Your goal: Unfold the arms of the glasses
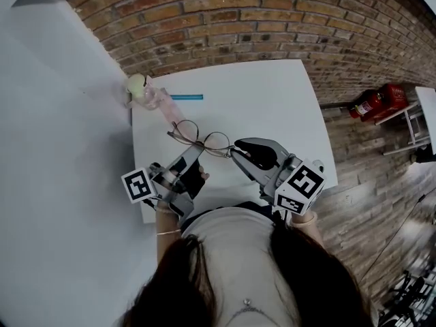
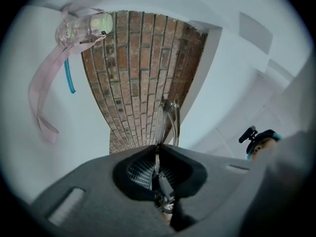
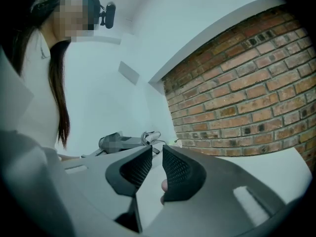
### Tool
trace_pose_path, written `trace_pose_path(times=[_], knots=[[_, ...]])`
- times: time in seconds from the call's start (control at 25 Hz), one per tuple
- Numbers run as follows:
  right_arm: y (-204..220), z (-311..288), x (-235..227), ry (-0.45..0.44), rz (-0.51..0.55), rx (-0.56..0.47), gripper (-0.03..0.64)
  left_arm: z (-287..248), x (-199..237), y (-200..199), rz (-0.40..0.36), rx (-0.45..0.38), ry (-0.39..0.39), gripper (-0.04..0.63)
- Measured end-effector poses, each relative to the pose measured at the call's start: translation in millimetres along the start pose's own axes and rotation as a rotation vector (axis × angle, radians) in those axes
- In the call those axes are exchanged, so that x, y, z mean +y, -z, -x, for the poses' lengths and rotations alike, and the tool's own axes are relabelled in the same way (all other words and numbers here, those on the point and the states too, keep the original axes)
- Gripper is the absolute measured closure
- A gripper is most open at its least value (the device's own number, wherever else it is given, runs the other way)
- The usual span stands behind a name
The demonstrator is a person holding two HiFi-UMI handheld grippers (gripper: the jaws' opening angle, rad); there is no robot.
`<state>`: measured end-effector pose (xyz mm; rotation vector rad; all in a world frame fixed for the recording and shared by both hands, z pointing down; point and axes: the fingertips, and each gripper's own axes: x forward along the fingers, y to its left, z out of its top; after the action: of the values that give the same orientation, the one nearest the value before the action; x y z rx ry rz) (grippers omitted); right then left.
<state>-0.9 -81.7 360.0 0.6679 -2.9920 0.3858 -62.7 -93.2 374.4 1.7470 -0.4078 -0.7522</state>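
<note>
Glasses (image 1: pixel 185 132) gripped above the counter (image 1: pixel 272 101)
Head view: they were held by the left claw (image 1: pixel 193 152), with the right claw (image 1: pixel 235 152) just beside a lens. Left gripper view: one arm was clamped between the jaws. Right gripper view: the jaws were seen narrowly apart, empty.

Desk (image 1: pixel 272 101): on the floor (image 1: pixel 354 39), a wall along its left edge.
Glasses (image 1: pixel 197 136): over the desk's middle, between the grippers.
Left gripper (image 1: pixel 193 154): clamped on the glasses' near-left side.
Right gripper (image 1: pixel 235 152): just right of the glasses, jaws slightly apart.
Pouch (image 1: pixel 146 94): far-left desk corner, a stick (image 1: pixel 185 97) just right of it.
Fire extinguisher (image 1: pixel 376 102): on the floor, right of the desk.
</note>
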Motion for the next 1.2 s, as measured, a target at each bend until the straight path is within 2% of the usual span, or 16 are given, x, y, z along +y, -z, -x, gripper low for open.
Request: trace_pose_path(times=[0.36,1.2], knots=[[0,2,6,-0.077,-0.028,0.007,0.568,-1,-1,2,0.006,0.012,0.007,0.574],[-12,5,5,-0.062,0.000,-0.042,0.574,1,18,2,-0.066,0.004,-0.101,0.574]])
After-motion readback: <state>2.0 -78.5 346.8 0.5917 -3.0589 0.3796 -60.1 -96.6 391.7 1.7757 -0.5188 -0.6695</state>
